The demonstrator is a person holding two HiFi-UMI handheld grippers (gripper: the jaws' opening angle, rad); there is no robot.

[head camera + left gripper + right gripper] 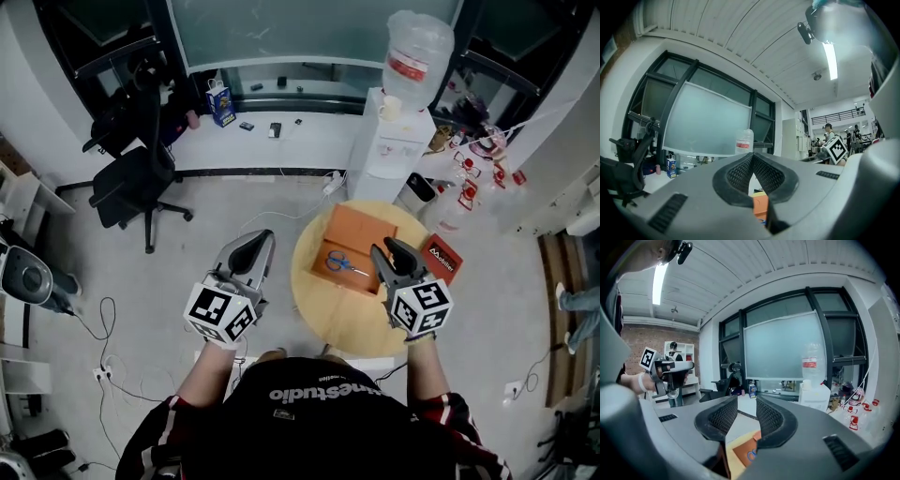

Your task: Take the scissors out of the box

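An open orange box (349,246) sits on the round wooden table (347,319). Scissors (343,263) with blue handles lie inside it. My right gripper (384,249) hovers over the box's right edge, just right of the scissors, open with nothing between its fingers. In the right gripper view the gap (746,408) is wide, and the box (743,452) and a blue scissor handle (752,455) show below it. My left gripper (262,240) hangs over the floor left of the table, shut and empty. Its tips (752,157) meet, with a strip of the box (760,206) beneath.
A red and black packet (441,260) lies on the table's right edge. A white water dispenser (396,141) stands behind the table. A black office chair (131,183) is at the far left, and cables (103,323) trail on the floor.
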